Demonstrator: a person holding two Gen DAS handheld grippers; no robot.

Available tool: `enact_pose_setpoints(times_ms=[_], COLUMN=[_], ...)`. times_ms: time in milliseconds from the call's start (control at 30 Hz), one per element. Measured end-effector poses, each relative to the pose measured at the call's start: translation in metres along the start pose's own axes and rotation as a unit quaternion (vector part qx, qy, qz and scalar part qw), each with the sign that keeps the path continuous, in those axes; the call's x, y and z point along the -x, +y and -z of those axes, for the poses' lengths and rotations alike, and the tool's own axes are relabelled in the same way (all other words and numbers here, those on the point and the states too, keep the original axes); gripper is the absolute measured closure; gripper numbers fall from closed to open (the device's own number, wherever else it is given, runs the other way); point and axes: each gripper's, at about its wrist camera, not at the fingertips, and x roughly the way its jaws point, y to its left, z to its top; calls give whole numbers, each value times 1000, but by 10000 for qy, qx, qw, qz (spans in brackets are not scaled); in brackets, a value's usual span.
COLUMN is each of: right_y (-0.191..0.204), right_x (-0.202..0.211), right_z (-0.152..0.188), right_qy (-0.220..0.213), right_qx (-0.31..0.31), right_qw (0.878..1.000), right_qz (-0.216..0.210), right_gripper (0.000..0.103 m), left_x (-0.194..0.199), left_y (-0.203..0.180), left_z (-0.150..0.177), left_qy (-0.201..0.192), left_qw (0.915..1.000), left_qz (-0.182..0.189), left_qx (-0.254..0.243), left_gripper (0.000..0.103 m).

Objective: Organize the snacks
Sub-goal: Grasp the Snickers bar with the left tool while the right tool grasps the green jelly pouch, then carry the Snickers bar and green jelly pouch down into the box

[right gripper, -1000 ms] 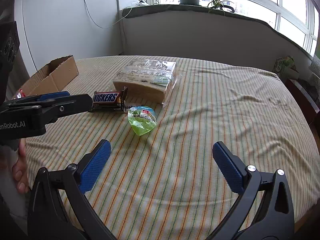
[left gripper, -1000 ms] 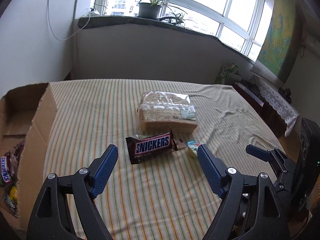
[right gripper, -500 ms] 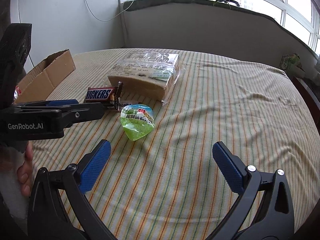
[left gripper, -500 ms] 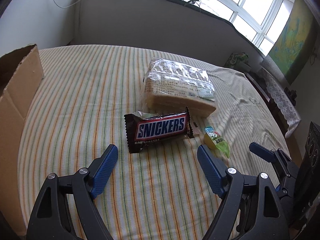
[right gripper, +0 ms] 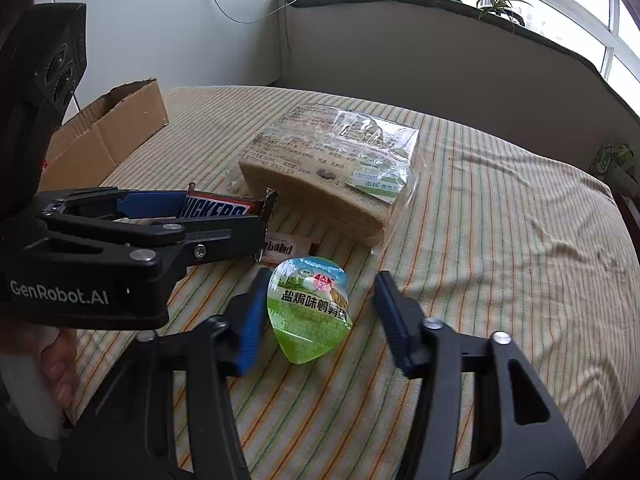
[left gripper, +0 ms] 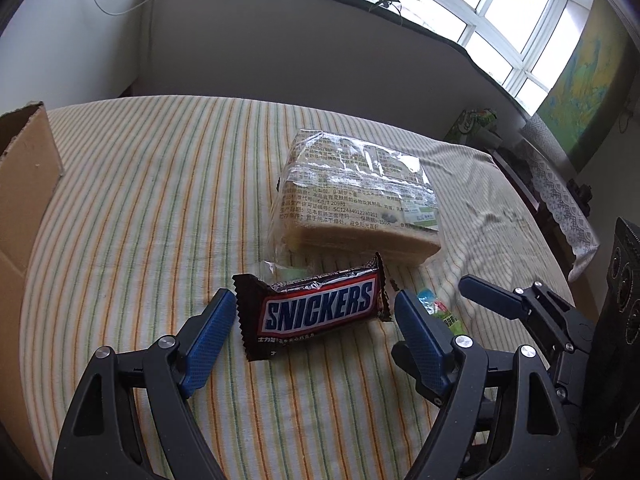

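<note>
Left claw [left gripper: 310,324] spread, straddling the Snickers [left gripper: 316,312] crosswise to its long axis on the counter [left gripper: 140,208]; right claw [right gripper: 320,312], just narrowing, flanks the green pouch [right gripper: 310,310] (pads not yet pressing).

Striped-cloth surface [left gripper: 140,208]: the brown-wrapped Snickers bar [left gripper: 316,310] lies just in front of the clear-wrapped sliced bread loaf [left gripper: 352,200]. The green heart-shaped sealed snack cup [right gripper: 308,310] lies right of the bar. The open brown cardboard box [right gripper: 108,136] stands at far left.
</note>
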Motion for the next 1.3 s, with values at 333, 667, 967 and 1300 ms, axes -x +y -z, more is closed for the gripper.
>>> enact_pose_setpoints(times_ms=[333, 667, 967, 1300], right_y=[-6, -10, -10, 1], right_x=[3, 15, 35, 92], right_z=[3, 10, 35, 37], right_qy=[-129, -283, -394, -960], right_qx=[-149, -263, -410, -623], right_qw=[9997, 9992, 9984, 9930], right_qz=[-115, -77, 58, 279], right_gripper=[76, 76, 76, 76], left_x=[0, 19, 38, 85], left_y=[8, 16, 10, -12], left_z=[1, 12, 42, 46], left_qy=[-105, -191, -268, -1051], left_qw=[9994, 9991, 9992, 9935], left_qz=[330, 346, 293, 394], left_qx=[39, 147, 84, -184], left_gripper=[51, 51, 51, 51])
